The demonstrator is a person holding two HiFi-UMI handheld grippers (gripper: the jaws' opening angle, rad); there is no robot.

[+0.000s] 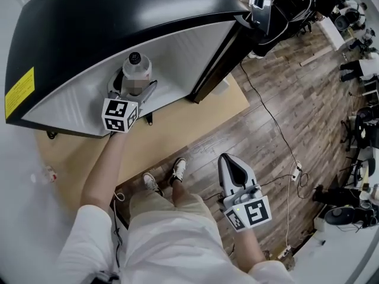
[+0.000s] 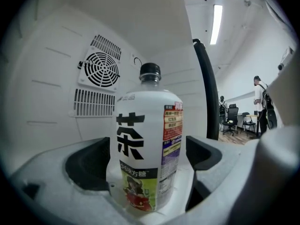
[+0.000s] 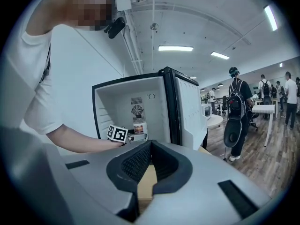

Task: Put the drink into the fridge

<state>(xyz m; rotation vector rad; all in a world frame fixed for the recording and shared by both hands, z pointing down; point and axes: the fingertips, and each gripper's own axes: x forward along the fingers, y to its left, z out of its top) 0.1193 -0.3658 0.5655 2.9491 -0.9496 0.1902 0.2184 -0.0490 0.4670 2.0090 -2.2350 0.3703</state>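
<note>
The round plastic bottle (image 2: 145, 139), black-capped and glossy-labelled, stands upright on the smooth white fridge (image 2: 47, 102) floor. It is between the left gripper's (image 2: 146, 165) wide-spread jaws, touching neither. The right gripper (image 3: 149, 149) is empty, its jaws together.

Upright drink bottle (image 2: 145, 149) inside fridge (image 1: 118, 28); fridge on wooden board (image 1: 177, 129), plank floor (image 1: 278, 117).

The base of the bottle (image 2: 140, 125) is hidden behind the left gripper (image 2: 145, 161), and its small label print is illegible.
</note>
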